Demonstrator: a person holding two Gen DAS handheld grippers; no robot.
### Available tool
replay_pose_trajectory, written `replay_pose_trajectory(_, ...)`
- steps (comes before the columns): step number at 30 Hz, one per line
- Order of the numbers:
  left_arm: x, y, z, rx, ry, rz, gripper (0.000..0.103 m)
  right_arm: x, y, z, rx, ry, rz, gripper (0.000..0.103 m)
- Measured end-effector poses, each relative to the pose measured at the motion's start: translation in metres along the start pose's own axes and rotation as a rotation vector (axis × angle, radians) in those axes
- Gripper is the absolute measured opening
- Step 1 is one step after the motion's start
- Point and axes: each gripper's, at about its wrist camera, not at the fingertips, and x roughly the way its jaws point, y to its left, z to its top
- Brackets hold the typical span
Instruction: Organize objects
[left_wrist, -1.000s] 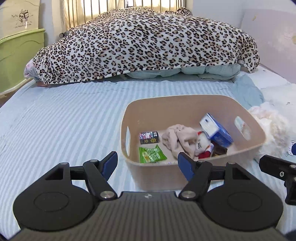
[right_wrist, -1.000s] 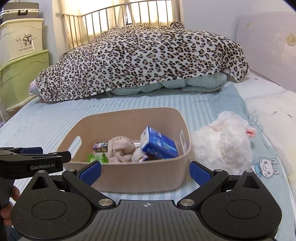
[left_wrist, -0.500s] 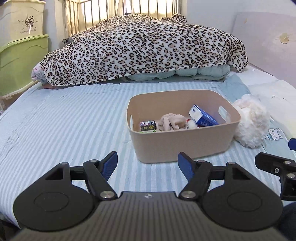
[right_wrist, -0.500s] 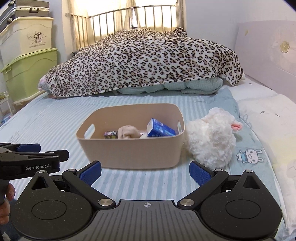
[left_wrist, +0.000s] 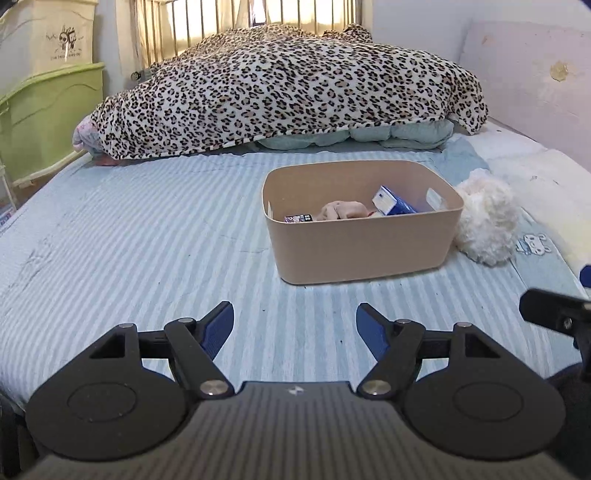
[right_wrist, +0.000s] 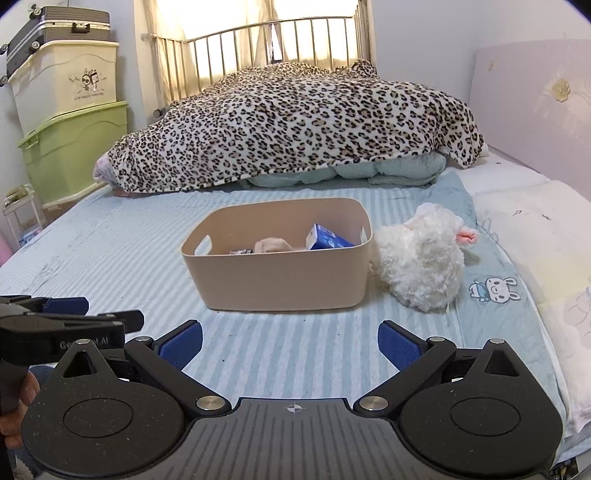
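Note:
A beige plastic bin (left_wrist: 364, 251) (right_wrist: 280, 280) stands on the striped bed. In it lie a blue carton (left_wrist: 393, 202) (right_wrist: 327, 238), a pinkish cloth (left_wrist: 341, 210) (right_wrist: 271, 244) and a small dark box (left_wrist: 298, 218). A white plush toy (left_wrist: 485, 218) (right_wrist: 421, 258) lies against the bin's right side. My left gripper (left_wrist: 294, 325) is open and empty, well in front of the bin. My right gripper (right_wrist: 290, 345) is open and empty, also in front of the bin.
A leopard-print blanket (left_wrist: 288, 88) (right_wrist: 295, 125) is heaped across the far end of the bed. Green and cream storage boxes (right_wrist: 70, 125) stack at the left wall. A pink headboard (right_wrist: 535, 118) stands on the right. The left gripper shows at the right wrist view's left edge (right_wrist: 62, 326).
Both grippers have drawn back from the bin, which now looks smaller and farther away. Both stay open and empty. The bin's contents have not moved.

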Motion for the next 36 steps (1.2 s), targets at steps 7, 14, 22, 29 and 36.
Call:
replay_pose_trajectory(7, -0.018, -0.008, -0.011, 0.013, -0.010, -0.032, 0.078, -0.011, 0.000, -0.008, 0.000, 0.017, -0.005, 0.103)
replay_pose_trajectory(14, -0.031, -0.006, -0.021, 0.011, -0.004, -0.053, 0.082, -0.020, -0.001, -0.015, -0.003, 0.021, -0.015, 0.103)
replay_pose_trajectory(22, -0.037, -0.004, -0.023, 0.016, -0.015, -0.045, 0.085, -0.028, 0.000, -0.016, -0.009, 0.017, -0.015, 0.103)
replay_pose_trajectory(29, -0.038, -0.007, -0.024, 0.031, -0.012, -0.052, 0.085, -0.030, -0.003, -0.016, 0.007, 0.010, -0.018, 0.102)
replay_pose_trajectory(36, -0.039, -0.008, -0.024, 0.030, -0.018, -0.043, 0.085, -0.027, -0.003, -0.018, 0.013, 0.021, -0.016, 0.102)
